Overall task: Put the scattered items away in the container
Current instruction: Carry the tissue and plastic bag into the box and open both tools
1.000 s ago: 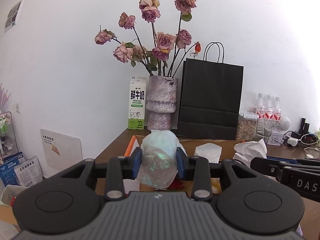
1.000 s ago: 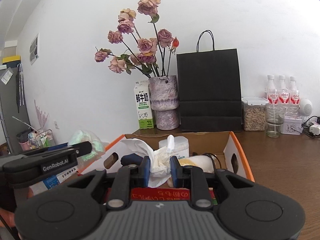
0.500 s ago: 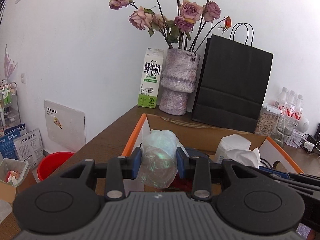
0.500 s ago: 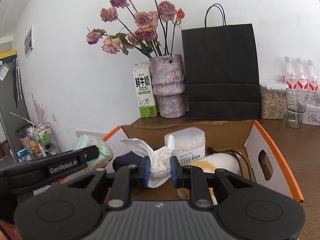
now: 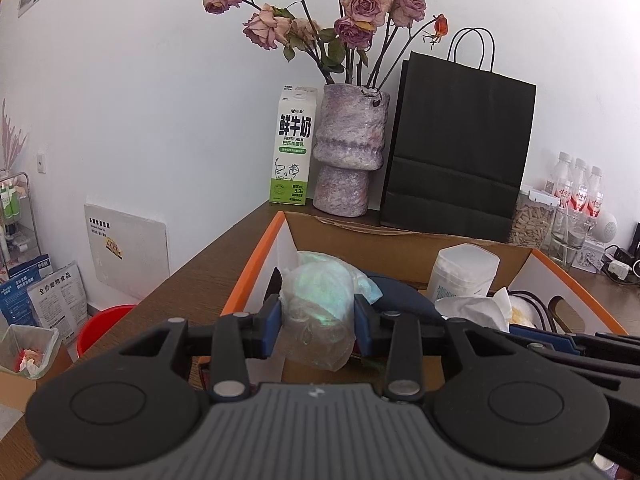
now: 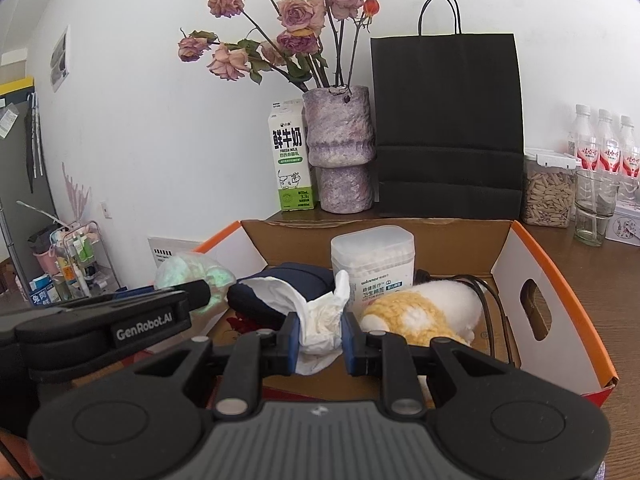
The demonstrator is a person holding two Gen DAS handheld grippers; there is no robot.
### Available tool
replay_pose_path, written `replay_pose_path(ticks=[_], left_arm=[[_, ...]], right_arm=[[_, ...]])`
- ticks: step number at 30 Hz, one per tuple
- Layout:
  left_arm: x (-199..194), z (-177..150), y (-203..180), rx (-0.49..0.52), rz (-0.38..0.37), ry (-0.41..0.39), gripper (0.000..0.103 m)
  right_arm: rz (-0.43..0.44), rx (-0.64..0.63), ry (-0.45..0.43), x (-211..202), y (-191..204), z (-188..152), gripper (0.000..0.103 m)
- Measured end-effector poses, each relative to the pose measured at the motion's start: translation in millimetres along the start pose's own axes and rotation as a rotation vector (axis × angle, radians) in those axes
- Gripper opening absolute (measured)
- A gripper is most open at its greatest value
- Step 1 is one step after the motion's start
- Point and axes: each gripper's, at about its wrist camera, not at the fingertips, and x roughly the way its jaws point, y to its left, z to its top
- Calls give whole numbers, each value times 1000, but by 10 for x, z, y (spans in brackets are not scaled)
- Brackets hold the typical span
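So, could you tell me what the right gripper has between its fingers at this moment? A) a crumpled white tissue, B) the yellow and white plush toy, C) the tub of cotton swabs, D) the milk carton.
A: the right gripper is pinched on the crumpled white tissue, held over the cardboard box.

— Movement? Left gripper [image 5: 316, 326] with plastic bundle [image 5: 316, 308], right gripper [image 6: 320, 340] with tissue [image 6: 320, 314]: lowered over cardboard box [image 6: 516, 264].
— Jaws? Left: just widened slightly.
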Motion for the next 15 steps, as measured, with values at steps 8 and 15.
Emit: replay_pose_path(ticks=[8,15], left_arm=[[-76,-25,-13,17,17,-28,72],[-274,11,38,-18,57,-165,103]], right_arm=[[-12,1,0,-36,-27,-25,46],[-59,36,-102,-241,-169,19,98]])
